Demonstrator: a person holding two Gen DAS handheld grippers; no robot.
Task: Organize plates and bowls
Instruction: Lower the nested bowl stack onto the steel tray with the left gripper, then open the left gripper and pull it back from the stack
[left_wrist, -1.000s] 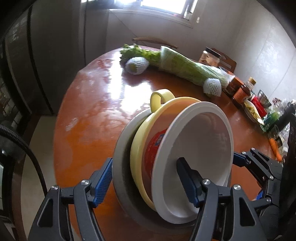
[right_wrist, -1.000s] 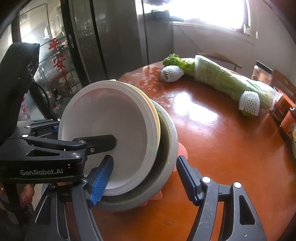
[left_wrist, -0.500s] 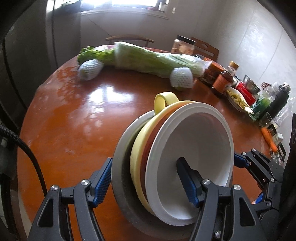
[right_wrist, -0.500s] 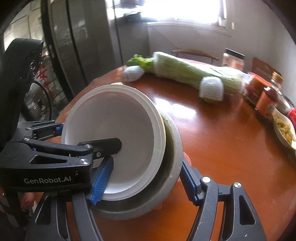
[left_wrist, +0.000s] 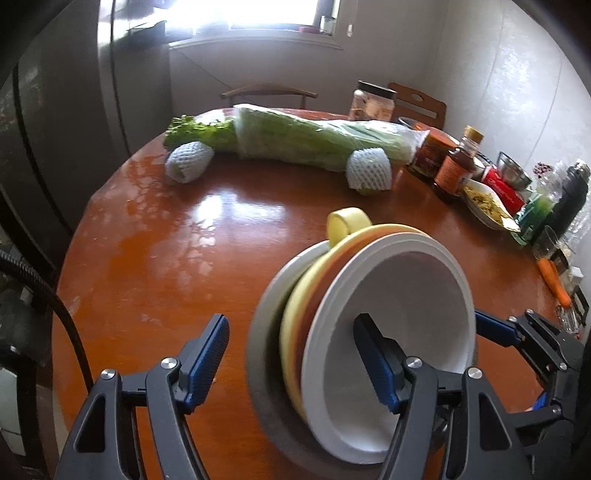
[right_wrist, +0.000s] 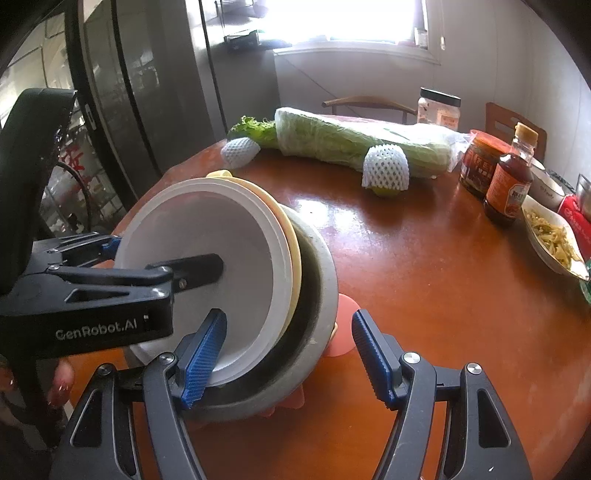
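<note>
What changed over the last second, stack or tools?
Both tools swung right along the table: the cabbage slid left in view and the bottles came in. The left tool and right tool straddle the tilted dish stack as before, white bowl in front; nothing released.
</note>
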